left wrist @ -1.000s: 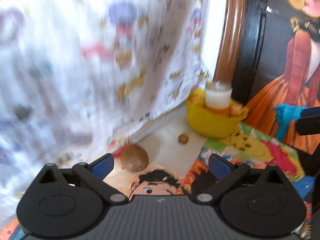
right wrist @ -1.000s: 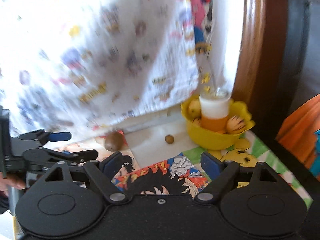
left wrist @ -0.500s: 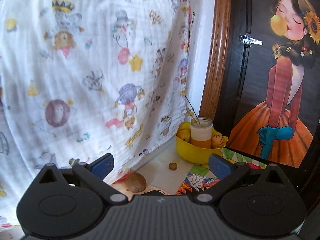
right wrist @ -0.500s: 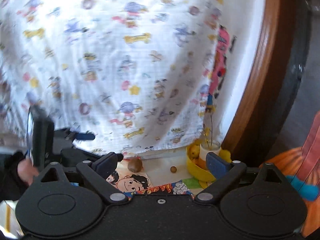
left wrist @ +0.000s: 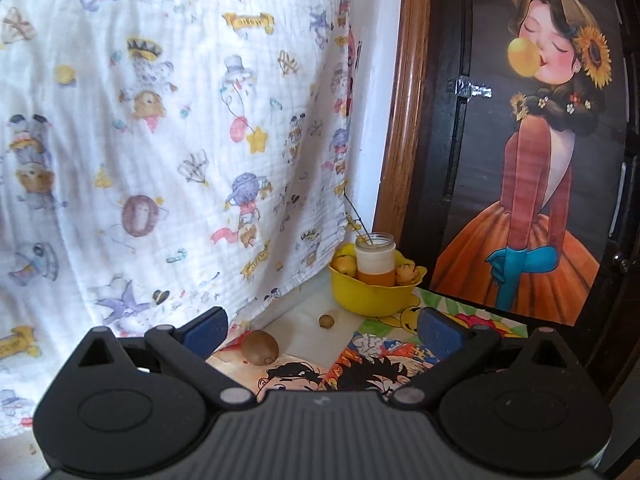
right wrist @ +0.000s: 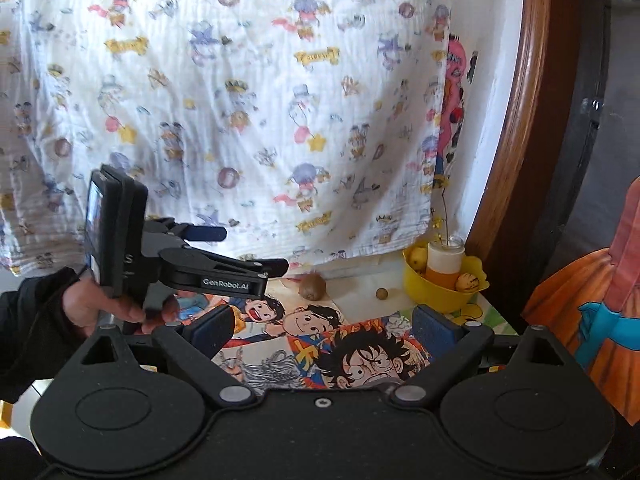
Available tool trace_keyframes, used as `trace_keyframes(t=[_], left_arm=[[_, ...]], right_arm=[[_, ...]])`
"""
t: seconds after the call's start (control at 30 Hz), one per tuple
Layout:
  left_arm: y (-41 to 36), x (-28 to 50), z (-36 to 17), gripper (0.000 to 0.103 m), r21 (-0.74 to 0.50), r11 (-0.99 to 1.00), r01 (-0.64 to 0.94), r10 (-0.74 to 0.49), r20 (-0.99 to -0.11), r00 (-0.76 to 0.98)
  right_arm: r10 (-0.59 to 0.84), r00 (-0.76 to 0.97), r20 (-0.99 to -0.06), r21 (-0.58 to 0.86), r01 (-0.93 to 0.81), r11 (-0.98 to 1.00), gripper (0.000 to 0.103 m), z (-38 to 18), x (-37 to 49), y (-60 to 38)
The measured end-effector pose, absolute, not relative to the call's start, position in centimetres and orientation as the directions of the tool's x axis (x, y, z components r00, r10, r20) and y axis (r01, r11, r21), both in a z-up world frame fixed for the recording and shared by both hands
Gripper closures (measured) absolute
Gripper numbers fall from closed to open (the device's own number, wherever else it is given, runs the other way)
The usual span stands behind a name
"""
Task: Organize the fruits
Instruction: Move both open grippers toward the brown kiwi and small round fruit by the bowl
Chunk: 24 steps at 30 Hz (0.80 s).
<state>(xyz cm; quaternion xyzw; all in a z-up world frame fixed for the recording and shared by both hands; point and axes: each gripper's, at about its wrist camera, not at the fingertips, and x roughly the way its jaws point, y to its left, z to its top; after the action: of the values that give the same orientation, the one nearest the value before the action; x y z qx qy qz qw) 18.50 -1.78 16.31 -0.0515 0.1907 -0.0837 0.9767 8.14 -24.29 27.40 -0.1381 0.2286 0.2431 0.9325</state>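
Note:
A yellow bowl (left wrist: 376, 300) stands at the back right of the table with a glass jar (left wrist: 375, 262) and yellow fruits (left wrist: 346, 265) inside it. On the table in front of the bowl lie a brown kiwi (left wrist: 260, 347) and a small brown round fruit (left wrist: 326, 321). My left gripper (left wrist: 323, 330) is open and empty, well short of the kiwi. My right gripper (right wrist: 323, 328) is open and empty too, farther back, facing the kiwi (right wrist: 313, 287), the small fruit (right wrist: 382, 293) and the bowl (right wrist: 440, 300). The right wrist view shows the left gripper (right wrist: 256, 250) at the left, held by a hand (right wrist: 104, 312).
A white printed cloth (left wrist: 180, 140) hangs behind the table. Cartoon-print sheets (right wrist: 360, 356) cover the tabletop. A wooden frame (left wrist: 404, 120) and a dark door with a painted poster (left wrist: 540, 200) stand at the right, close behind the bowl.
Both grippers have pulled back and up from the bowl, so the fruits and bowl look smaller and farther away. The right jaws have widened a little.

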Motion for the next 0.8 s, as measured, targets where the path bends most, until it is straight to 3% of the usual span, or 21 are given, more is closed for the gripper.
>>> trace_keyframes(t=[0.17,0.33,0.57,0.7,0.8], left_arm=[[-1.1,17.5,17.8,0.0,-0.119,0.981,0.15,-0.183,-0.359,0.915],[0.1,18.1,20.9,0.0,-0.101,0.986,0.133,-0.159,-0.335,0.929],[1.3,20.2,24.7,0.0,-0.051,0.992,0.115,-0.125,-0.307,0.943],[1.6,22.0,23.7,0.0,-0.047,0.994,0.096,-0.106,-0.317,0.942],[1.6,23.3,21.2,0.0,-0.054,0.995,0.082,-0.096,-0.348,0.933]], right_arm=[[0.365,0.79,-0.492,-0.153,-0.492,0.857,0.007,31.5,6.6,-22.6],[0.283,0.834,-0.474,-0.081,-0.362,0.929,0.003,38.3,9.2,-21.1],[0.242,0.903,-0.355,-0.097,-0.293,0.951,0.001,46.2,14.5,-19.2],[0.293,0.901,-0.321,-0.052,-0.326,0.944,0.001,45.4,17.5,-19.7],[0.302,0.88,-0.366,-0.075,-0.351,0.933,0.001,41.5,20.0,-19.9]])
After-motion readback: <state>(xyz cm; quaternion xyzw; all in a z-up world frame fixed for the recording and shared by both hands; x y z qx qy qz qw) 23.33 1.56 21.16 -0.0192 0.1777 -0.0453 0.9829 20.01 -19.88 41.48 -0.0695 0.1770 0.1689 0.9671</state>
